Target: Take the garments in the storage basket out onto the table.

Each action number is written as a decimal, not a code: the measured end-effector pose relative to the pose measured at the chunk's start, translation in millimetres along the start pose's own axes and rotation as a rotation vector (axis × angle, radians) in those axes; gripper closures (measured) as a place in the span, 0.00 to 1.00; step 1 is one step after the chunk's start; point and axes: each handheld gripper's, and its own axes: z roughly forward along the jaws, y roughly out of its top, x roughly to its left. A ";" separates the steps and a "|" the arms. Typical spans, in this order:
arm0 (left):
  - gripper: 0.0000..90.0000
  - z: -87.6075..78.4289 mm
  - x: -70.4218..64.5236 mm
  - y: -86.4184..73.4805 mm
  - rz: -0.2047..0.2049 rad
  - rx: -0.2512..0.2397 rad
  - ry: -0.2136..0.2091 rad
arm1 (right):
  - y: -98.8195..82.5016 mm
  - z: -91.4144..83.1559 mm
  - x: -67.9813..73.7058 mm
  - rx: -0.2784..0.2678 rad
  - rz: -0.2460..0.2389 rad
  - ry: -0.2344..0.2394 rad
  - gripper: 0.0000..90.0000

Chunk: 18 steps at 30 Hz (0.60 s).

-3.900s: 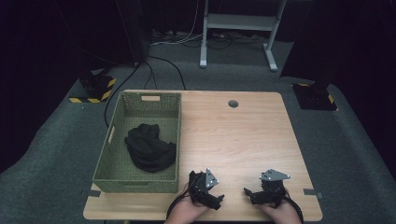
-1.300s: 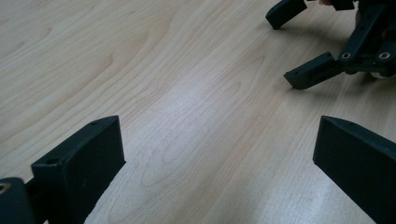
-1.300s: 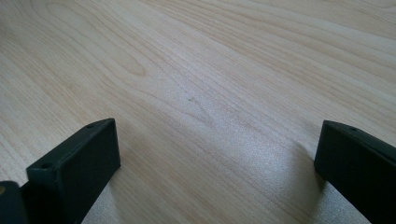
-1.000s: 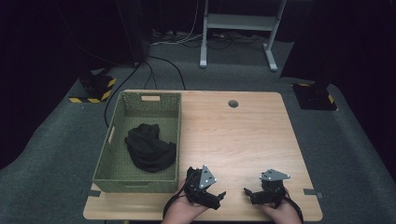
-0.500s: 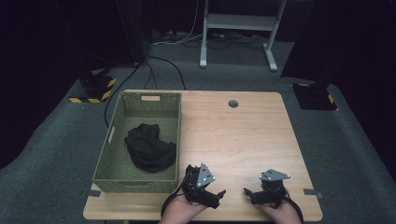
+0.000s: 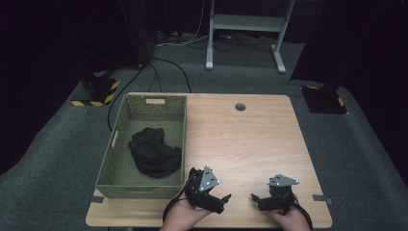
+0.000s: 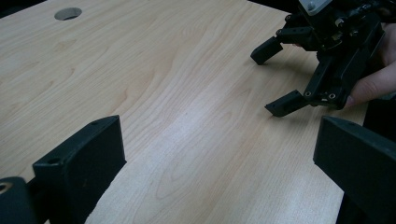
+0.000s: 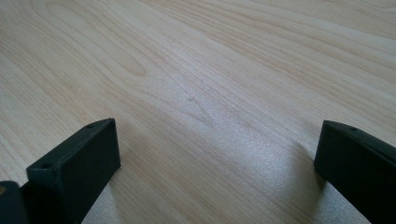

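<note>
High view shows the left gripper (image 6: 222,198) and right gripper (image 6: 256,198) spread wide, empty, low on the table (image 6: 250,139); the dark cloth (image 6: 154,153) lies bunched in the green basket (image 6: 144,103), its folds unreadable.

Pale smooth wood table (image 6: 250,139), woven green basket (image 6: 122,175), soft matt black cloth (image 6: 154,153)

High view above near edge facing far, both gripper views low, close over shared table (image 6: 250,139), left gripper view facing the right gripper (image 7: 275,77).
</note>
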 end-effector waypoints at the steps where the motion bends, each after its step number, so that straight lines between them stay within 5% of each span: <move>1: 0.02 -0.8 0.3 0.6 0.001 0.000 -0.001 | 0.0 0.0 0.0 0.000 0.000 0.000 0.00; 18: 0.02 -13.8 8.7 10.7 -0.009 -0.042 0.026 | 0.0 0.0 0.0 0.000 0.000 0.000 0.00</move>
